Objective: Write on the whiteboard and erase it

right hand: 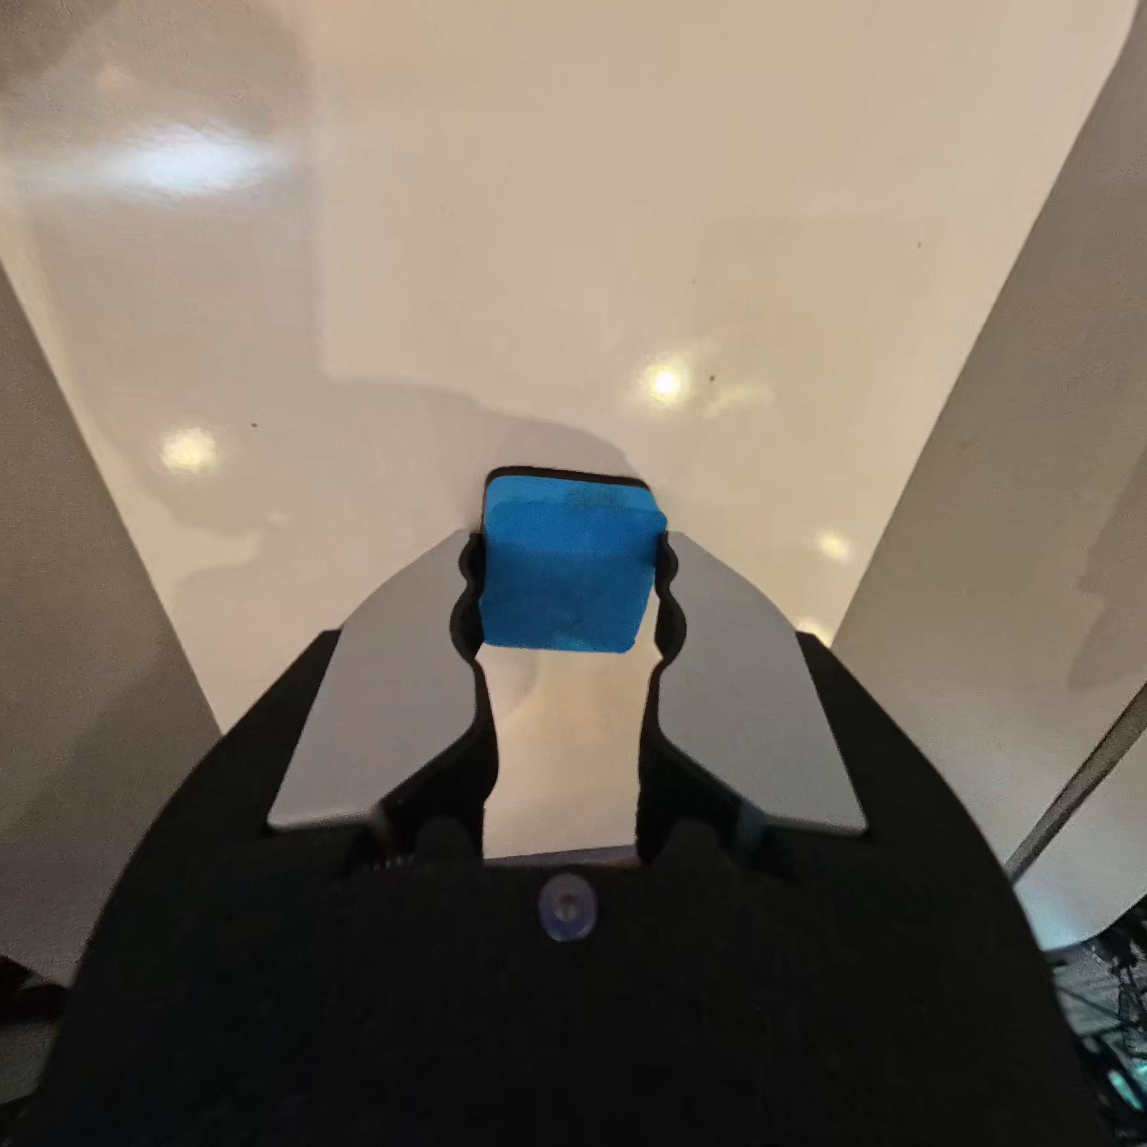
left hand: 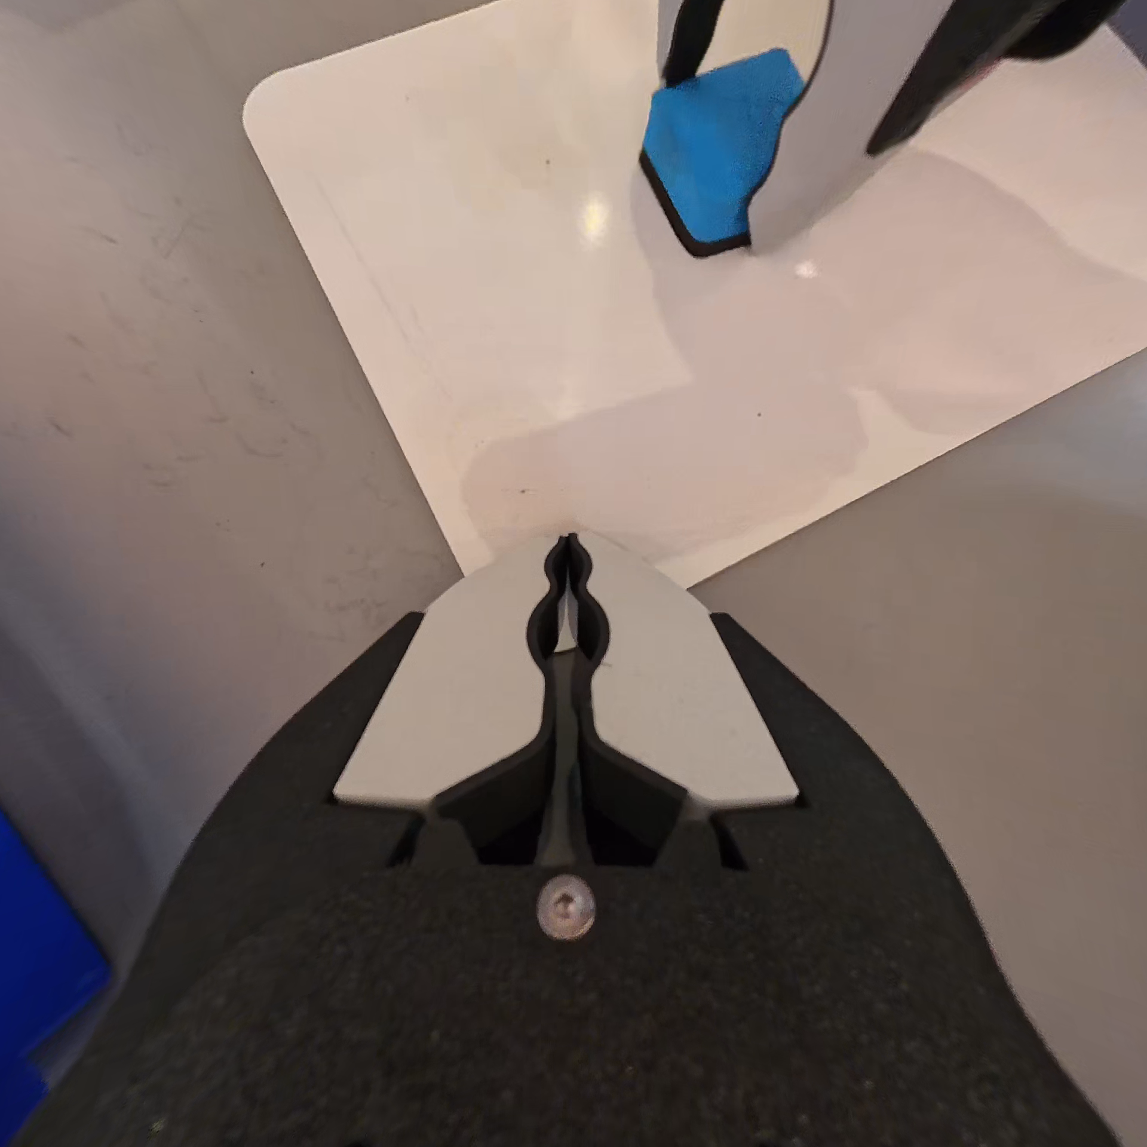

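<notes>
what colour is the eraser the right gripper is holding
Blue eraser with a black base; clearest in the left wrist view.

Grey scuffed tabletop, blue object at edge

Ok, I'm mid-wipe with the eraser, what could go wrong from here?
1. The whiteboard lies loose on the table; the shut left gripper only touches its near corner, so a hard stroke could slide or turn the board.
2. The right gripper pinches only the eraser's near end, so the foam could twist or slip out under pressure.
3. The eraser sits near the far edge in the left view; a long stroke may run off the board.
</notes>
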Available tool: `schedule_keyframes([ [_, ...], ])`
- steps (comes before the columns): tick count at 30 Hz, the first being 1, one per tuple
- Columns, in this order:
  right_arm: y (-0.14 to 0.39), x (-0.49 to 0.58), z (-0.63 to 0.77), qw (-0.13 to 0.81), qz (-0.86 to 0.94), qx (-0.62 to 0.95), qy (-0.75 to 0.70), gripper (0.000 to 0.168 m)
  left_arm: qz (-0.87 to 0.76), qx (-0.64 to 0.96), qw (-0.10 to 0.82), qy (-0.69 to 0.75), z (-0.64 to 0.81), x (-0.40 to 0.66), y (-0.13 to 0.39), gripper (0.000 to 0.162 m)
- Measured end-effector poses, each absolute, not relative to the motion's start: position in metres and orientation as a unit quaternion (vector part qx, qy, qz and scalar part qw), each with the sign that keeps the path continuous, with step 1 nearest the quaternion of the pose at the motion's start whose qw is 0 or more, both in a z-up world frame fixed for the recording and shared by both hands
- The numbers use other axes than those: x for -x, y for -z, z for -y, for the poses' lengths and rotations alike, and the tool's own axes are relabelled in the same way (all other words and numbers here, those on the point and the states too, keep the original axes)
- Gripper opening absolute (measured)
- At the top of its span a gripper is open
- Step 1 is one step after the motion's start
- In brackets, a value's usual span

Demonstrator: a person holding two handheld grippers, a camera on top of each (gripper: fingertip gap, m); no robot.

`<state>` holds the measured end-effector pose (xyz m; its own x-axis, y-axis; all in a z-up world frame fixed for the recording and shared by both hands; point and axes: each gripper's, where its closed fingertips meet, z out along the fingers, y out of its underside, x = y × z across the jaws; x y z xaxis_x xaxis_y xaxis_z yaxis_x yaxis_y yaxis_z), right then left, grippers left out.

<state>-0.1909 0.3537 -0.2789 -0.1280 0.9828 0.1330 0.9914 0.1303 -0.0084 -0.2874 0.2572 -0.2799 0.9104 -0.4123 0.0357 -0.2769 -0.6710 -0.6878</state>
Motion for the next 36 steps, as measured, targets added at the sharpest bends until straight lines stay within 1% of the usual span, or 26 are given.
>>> schedule_keyframes([
  [3, 0.268, 0.191, -0.347, 0.087, 0.763, 0.640, 0.019, 0.055, -0.190, 0.909, 0.359, 0.093, -0.257, 0.287, 0.280, 0.000],
  [5, 0.252, 0.182, -0.345, 0.123, 0.750, 0.650, 0.002, 0.064, -0.186, 0.907, 0.366, 0.098, -0.257, 0.287, 0.280, 0.000],
  [8, 0.237, 0.172, -0.328, 0.158, 0.719, 0.673, -0.073, 0.065, -0.181, 0.906, 0.365, 0.111, -0.254, 0.287, 0.279, 0.000],
  [13, 0.244, 0.156, -0.328, 0.181, 0.689, 0.697, -0.083, 0.068, -0.177, 0.907, 0.359, 0.128, -0.246, 0.288, 0.279, 0.000],
  [15, 0.247, 0.164, -0.334, 0.171, 0.688, 0.699, -0.094, 0.067, -0.177, 0.908, 0.359, 0.126, -0.246, 0.288, 0.279, 0.000],
  [18, 0.263, 0.173, -0.349, 0.136, 0.708, 0.690, -0.070, 0.068, -0.180, 0.908, 0.360, 0.122, -0.247, 0.288, 0.279, 0.000],
  [19, 0.270, 0.175, -0.351, 0.116, 0.712, 0.689, -0.071, 0.065, -0.181, 0.907, 0.360, 0.122, -0.247, 0.288, 0.279, 0.000],
  [20, 0.276, 0.174, -0.353, 0.097, 0.715, 0.689, -0.070, 0.053, -0.180, 0.907, 0.360, 0.122, -0.247, 0.288, 0.279, 0.000],
  [22, 0.276, 0.174, -0.352, 0.086, 0.721, 0.683, -0.076, 0.053, -0.178, 0.907, 0.362, 0.123, -0.246, 0.288, 0.279, 0.000],
  [25, 0.244, 0.167, -0.348, 0.124, 0.726, 0.672, -0.081, 0.052, -0.179, 0.907, 0.361, 0.125, -0.246, 0.288, 0.279, 0.000],
  [28, 0.170, 0.134, -0.351, 0.217, 0.696, 0.680, -0.080, 0.052, -0.180, 0.906, 0.362, 0.125, -0.246, 0.288, 0.279, 0.000],
  [30, 0.116, 0.089, -0.366, 0.285, 0.644, 0.707, -0.064, 0.053, -0.181, 0.906, 0.363, 0.123, -0.246, 0.288, 0.279, 0.000],
  [32, 0.080, 0.027, -0.389, 0.326, 0.569, 0.755, -0.034, 0.052, -0.182, 0.906, 0.364, 0.119, -0.246, 0.289, 0.279, 0.000],
  [34, 0.068, -0.039, -0.412, 0.335, 0.477, 0.813, -0.008, 0.053, -0.183, 0.906, 0.364, 0.117, -0.246, 0.289, 0.279, 0.000],
  [36, 0.078, -0.090, -0.427, 0.318, 0.380, 0.869, -0.023, 0.053, -0.183, 0.906, 0.364, 0.117, -0.246, 0.289, 0.279, 0.000],
])
